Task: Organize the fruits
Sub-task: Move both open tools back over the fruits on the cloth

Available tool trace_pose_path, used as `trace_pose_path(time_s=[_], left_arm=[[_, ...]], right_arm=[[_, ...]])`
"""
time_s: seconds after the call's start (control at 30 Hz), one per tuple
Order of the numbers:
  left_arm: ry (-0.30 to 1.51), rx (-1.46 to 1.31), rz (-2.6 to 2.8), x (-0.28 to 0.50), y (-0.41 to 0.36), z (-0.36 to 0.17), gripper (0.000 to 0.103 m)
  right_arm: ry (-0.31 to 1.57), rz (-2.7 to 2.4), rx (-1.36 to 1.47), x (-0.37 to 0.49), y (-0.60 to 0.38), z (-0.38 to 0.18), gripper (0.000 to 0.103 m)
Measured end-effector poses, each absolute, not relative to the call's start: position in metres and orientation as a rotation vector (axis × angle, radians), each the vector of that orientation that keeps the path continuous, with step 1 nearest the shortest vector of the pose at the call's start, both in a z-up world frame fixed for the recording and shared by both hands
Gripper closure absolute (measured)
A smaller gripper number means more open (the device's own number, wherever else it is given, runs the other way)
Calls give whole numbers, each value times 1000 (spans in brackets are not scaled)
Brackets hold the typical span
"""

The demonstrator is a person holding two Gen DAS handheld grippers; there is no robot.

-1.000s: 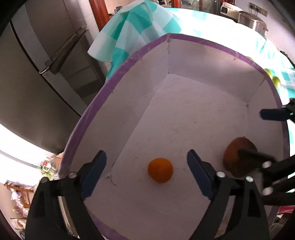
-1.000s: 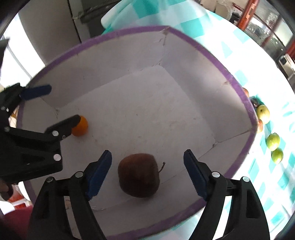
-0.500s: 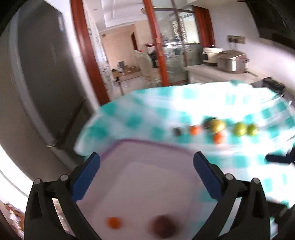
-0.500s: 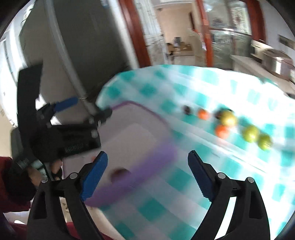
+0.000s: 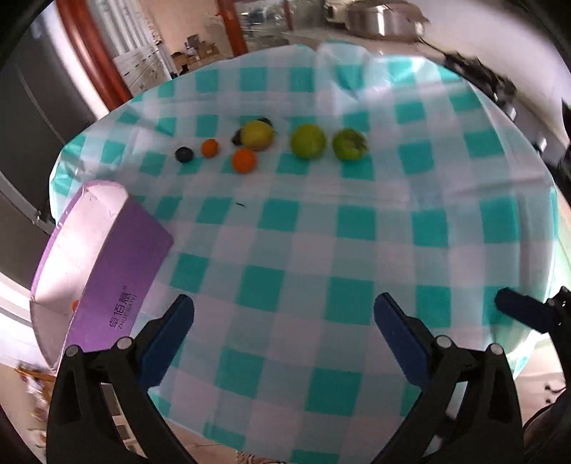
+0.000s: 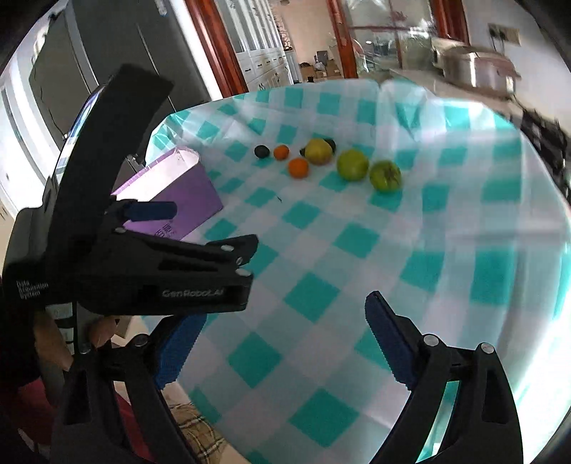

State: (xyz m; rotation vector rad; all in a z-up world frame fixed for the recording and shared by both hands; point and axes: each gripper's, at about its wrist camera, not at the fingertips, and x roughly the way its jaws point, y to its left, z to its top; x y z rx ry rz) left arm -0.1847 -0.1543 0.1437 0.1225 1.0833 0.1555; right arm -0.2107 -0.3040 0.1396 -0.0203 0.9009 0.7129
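A purple box (image 5: 107,257) stands at the table's left edge, also in the right wrist view (image 6: 171,185); an orange fruit (image 5: 75,304) peeks from inside it. Far across the table lie a dark fruit (image 5: 184,154), a small orange (image 5: 209,147), a bigger orange (image 5: 244,160), a yellow-green apple (image 5: 256,135) and two green fruits (image 5: 308,140) (image 5: 349,144). They also show in the right wrist view, among them one green fruit (image 6: 352,164). My left gripper (image 5: 283,328) is open and empty above the cloth. My right gripper (image 6: 285,339) is open and empty.
The table wears a teal and white checked cloth (image 5: 321,232). A grey fridge (image 6: 107,53) stands behind the box. A steel pot (image 5: 382,18) sits on a counter at the back. The left gripper's body (image 6: 142,250) fills the right wrist view's left side.
Both grippers have lifted out of the box and pulled back over the table. The views now face the row of fruits; the box has dropped to the left.
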Motion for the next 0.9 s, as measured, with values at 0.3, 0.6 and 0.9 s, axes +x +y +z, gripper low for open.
trace_pose_path(time_s=[0.3, 0.6, 0.9], left_arm=[[1110, 239, 149, -190, -203, 148, 2], [1127, 234, 127, -190, -218, 143, 2], [1147, 172, 122, -187, -197, 131, 2]], right_arm=[[965, 694, 16, -210, -345, 114, 15], [995, 662, 38, -208, -362, 105, 15], [1028, 657, -12, -199, -346, 97, 15]])
